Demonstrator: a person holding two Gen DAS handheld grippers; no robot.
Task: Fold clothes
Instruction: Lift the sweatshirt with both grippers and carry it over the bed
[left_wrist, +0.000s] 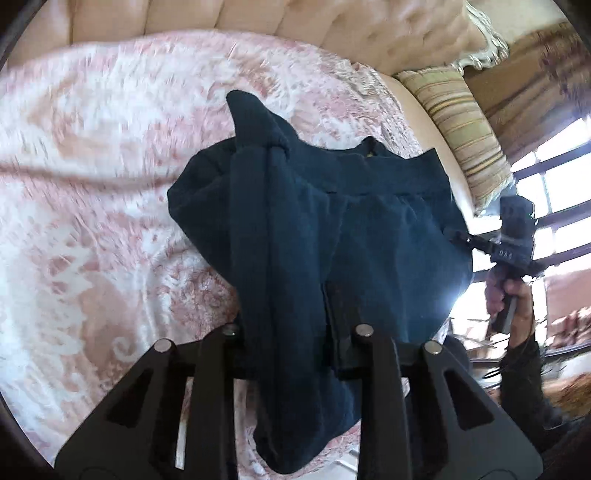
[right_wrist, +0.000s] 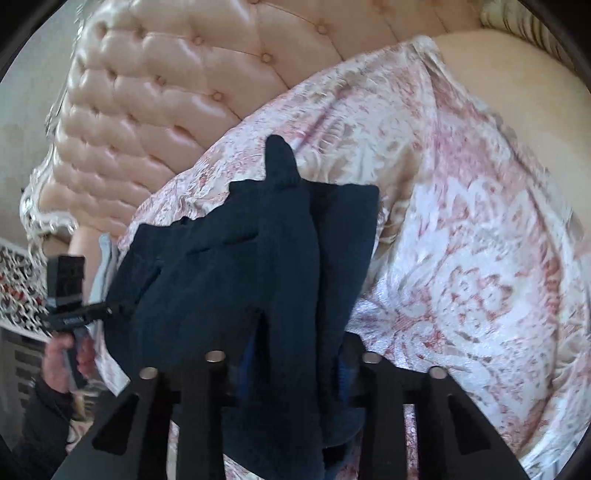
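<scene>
A dark navy garment hangs stretched between both grippers above a pink-and-white patterned bedspread. My left gripper is shut on one edge of it; folds drape down over the fingers. In the left wrist view the right gripper holds the garment's far right edge, a hand on its handle. In the right wrist view my right gripper is shut on the navy garment, and the left gripper grips its left edge. A sleeve sticks up at the top.
A tufted pink headboard stands behind the bed. A striped cushion lies at the bed's right side. Windows are at the far right. The bedspread spreads wide to the right.
</scene>
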